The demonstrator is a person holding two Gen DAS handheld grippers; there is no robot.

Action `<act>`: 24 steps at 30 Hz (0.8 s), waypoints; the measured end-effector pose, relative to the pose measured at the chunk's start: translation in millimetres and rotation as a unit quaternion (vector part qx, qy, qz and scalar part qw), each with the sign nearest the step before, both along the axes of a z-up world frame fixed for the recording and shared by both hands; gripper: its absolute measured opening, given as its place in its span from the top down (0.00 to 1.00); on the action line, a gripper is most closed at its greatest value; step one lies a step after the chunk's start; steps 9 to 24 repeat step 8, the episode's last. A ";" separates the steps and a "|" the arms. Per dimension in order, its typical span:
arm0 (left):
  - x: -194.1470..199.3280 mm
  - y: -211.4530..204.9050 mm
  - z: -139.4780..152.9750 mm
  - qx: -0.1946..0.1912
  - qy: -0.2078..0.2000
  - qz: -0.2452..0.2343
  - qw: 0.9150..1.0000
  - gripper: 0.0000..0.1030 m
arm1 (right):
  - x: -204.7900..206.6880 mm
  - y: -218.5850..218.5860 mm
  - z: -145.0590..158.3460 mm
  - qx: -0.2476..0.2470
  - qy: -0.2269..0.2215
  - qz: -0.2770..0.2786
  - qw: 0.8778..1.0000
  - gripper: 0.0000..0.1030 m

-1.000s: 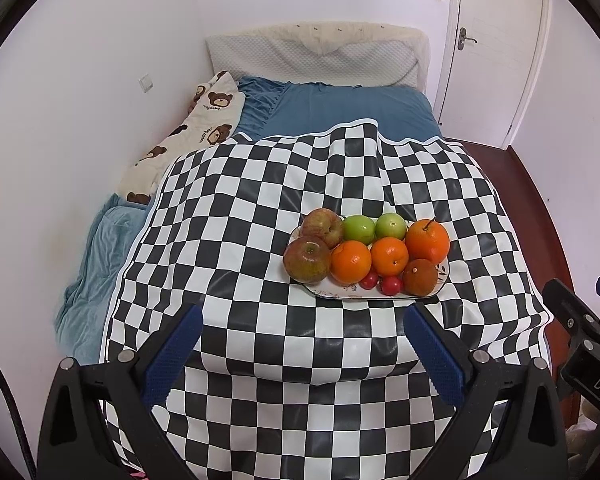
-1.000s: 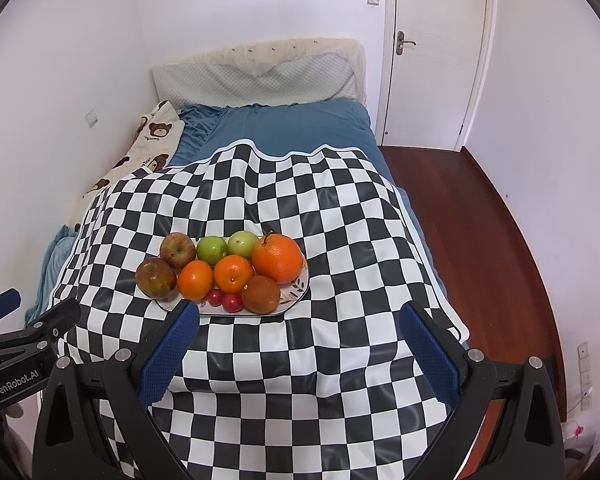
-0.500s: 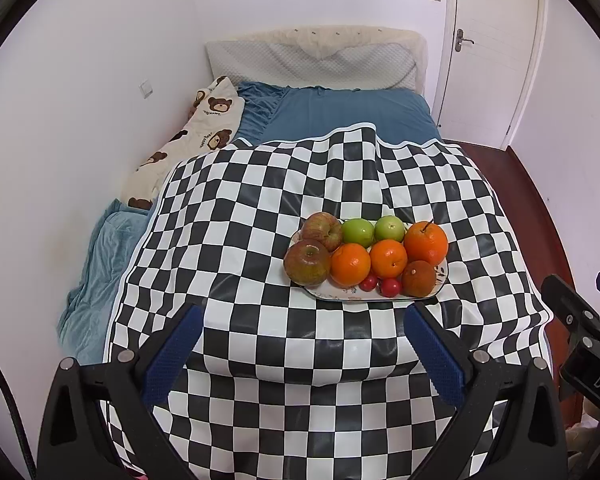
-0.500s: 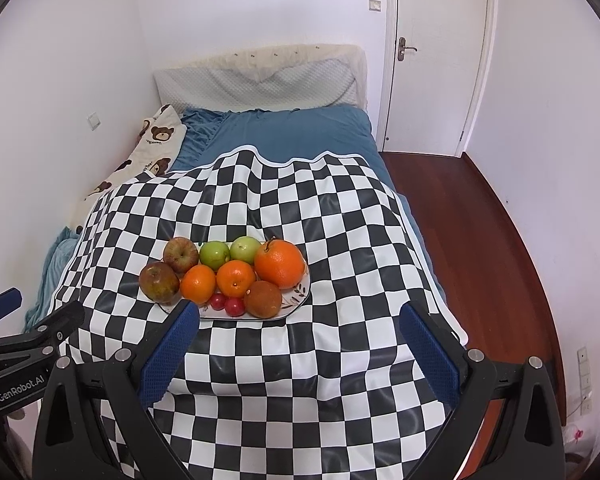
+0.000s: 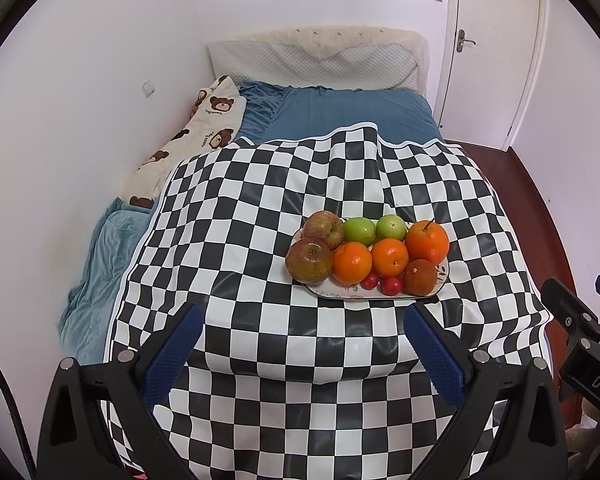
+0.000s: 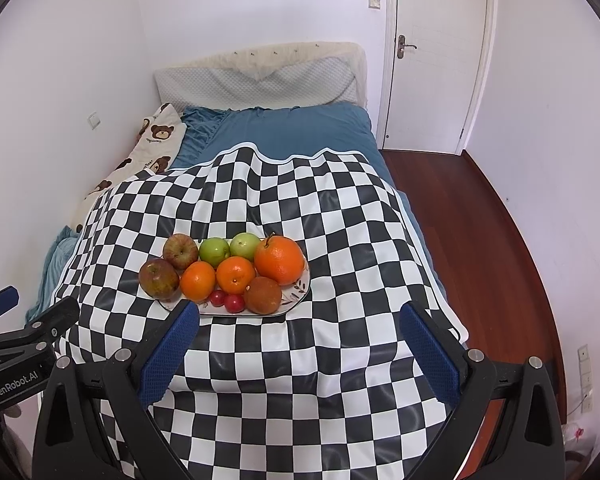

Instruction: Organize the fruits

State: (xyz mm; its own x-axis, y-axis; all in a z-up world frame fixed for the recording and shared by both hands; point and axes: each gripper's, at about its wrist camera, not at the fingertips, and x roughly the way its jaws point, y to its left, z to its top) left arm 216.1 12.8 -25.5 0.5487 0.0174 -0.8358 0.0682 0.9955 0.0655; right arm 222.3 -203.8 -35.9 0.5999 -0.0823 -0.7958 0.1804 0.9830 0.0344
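Claws both spread wide and empty, held above the near end of the bed; left claw [image 5: 300, 344] level, blue pads [image 5: 172, 356] apart, aimed at the plate [image 5: 332, 292] from the near left; right claw [image 6: 300, 340] alike, gaping, nothing between its pads [image 6: 430, 356], plate [image 6: 296, 292] just beyond its left fingertip; neither touching any fruit.

Fruit all heaped on the one plate, resting on the checkered cloth [image 5: 260, 208] over the blue bed: two red apples [image 5: 309, 261] at the left, one behind the other; two green apples [image 5: 359, 231] at the back, side by side; three oranges, two smaller ones [image 5: 352, 263] in the middle row and a large orange [image 5: 427, 242] with a stem at the right; one brown round fruit [image 5: 420, 277] at the front right; two small red cherry-like fruits [image 5: 391, 285] at the front edge, touching.

Bear-print quilt [image 5: 204, 136] along the wall side; pillow [image 5: 312, 66] at the head; white door [image 6: 436, 56] shut at the far right.
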 end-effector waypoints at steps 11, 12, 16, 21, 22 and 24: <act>-0.1 -1.4 -0.9 0.001 -0.002 0.000 1.000 0.00 | -2.3 -0.6 -0.3 0.001 0.001 -0.001 1.000 0.01; -0.1 -1.4 -0.9 0.001 -0.002 0.000 1.000 0.00 | -2.3 -0.6 -0.3 0.001 0.001 -0.001 1.000 0.01; -0.1 -1.4 -0.9 0.001 -0.002 0.000 1.000 0.00 | -2.3 -0.6 -0.3 0.001 0.001 -0.001 1.000 0.01; -0.1 -1.4 -0.9 0.001 -0.002 0.000 1.000 0.00 | -2.3 -0.6 -0.3 0.001 0.001 -0.001 1.000 0.01; -0.1 -1.4 -0.9 0.001 -0.002 0.000 1.000 0.00 | -2.3 -0.6 -0.3 0.001 0.001 -0.001 1.000 0.01; -0.1 -1.4 -0.9 0.001 -0.002 0.000 1.000 0.00 | -2.3 -0.6 -0.3 0.001 0.001 -0.001 1.000 0.01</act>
